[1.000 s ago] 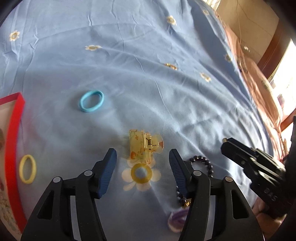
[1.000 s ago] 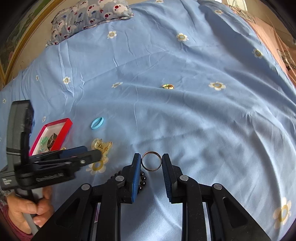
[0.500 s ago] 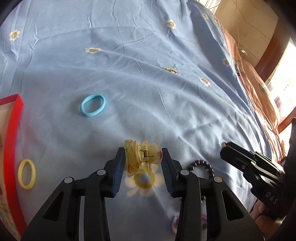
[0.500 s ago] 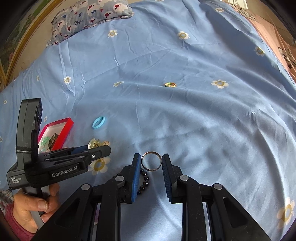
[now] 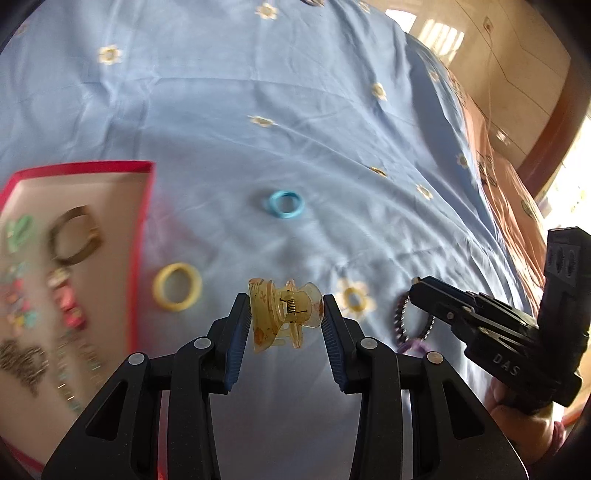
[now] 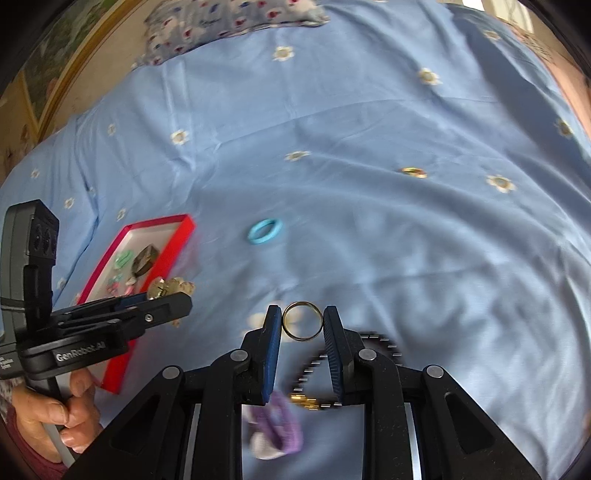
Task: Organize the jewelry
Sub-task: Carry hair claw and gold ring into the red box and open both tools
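My left gripper (image 5: 286,312) is shut on a yellow translucent hair claw clip (image 5: 284,315) and holds it above the blue bedsheet, just right of the red-rimmed jewelry box (image 5: 142,229). My right gripper (image 6: 301,321) is shut on a metal ring (image 6: 302,320) held above the sheet. The left gripper also shows in the right wrist view (image 6: 168,299), near the box (image 6: 177,236). The right gripper also shows in the left wrist view (image 5: 419,290).
On the sheet lie a blue hair tie (image 5: 286,204), a yellow hair tie (image 5: 178,286), a black bead bracelet (image 6: 369,354), a purple scrunchie (image 6: 277,421) and a small gold piece (image 6: 413,171). The box holds several trinkets. A patterned pillow (image 6: 236,26) lies far back.
My left gripper closed on the hair claw clip, lifted it and carried it left toward the red box. My right gripper kept the ring and shifted slightly.
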A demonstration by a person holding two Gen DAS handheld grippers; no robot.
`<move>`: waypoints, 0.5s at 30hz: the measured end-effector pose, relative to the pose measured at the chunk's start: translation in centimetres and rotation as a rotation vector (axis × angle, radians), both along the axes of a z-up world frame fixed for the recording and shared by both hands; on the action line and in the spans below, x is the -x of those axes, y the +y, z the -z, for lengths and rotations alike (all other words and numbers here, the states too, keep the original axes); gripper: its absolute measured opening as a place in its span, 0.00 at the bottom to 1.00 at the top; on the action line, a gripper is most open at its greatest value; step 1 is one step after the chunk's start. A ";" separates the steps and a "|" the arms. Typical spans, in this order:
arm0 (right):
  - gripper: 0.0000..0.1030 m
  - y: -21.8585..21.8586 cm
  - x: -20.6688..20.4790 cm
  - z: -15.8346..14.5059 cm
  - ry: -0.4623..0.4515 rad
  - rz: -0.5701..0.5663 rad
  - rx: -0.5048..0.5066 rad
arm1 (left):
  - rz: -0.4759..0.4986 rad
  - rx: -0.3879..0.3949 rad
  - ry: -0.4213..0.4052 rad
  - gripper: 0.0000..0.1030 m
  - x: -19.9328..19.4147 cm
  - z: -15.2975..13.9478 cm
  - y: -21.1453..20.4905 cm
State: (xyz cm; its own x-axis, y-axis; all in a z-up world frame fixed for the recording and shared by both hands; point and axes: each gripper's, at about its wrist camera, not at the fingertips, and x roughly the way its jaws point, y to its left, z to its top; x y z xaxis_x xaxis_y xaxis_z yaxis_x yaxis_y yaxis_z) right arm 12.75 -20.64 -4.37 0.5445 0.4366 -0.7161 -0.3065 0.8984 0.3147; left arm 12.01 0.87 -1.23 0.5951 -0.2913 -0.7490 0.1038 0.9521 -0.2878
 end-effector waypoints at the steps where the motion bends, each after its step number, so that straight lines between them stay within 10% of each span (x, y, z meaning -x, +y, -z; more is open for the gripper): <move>1: 0.23 0.5 0.0 0.0 0.000 -0.010 -0.001 | -0.011 -0.001 -0.003 0.36 0.4 -0.1 0.5; 15: 0.23 9.0 1.5 -1.1 -0.009 -0.187 -0.028 | -0.181 -0.006 -0.030 0.36 5.4 -1.1 9.3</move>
State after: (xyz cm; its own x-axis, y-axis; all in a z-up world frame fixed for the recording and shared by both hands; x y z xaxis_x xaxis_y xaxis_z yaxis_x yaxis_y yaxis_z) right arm 11.26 -11.61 -3.26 0.4587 0.5505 -0.6976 -0.4705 0.8164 0.3349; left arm 6.61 10.20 -0.10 0.6592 -0.1729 -0.7318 -0.0610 0.9577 -0.2812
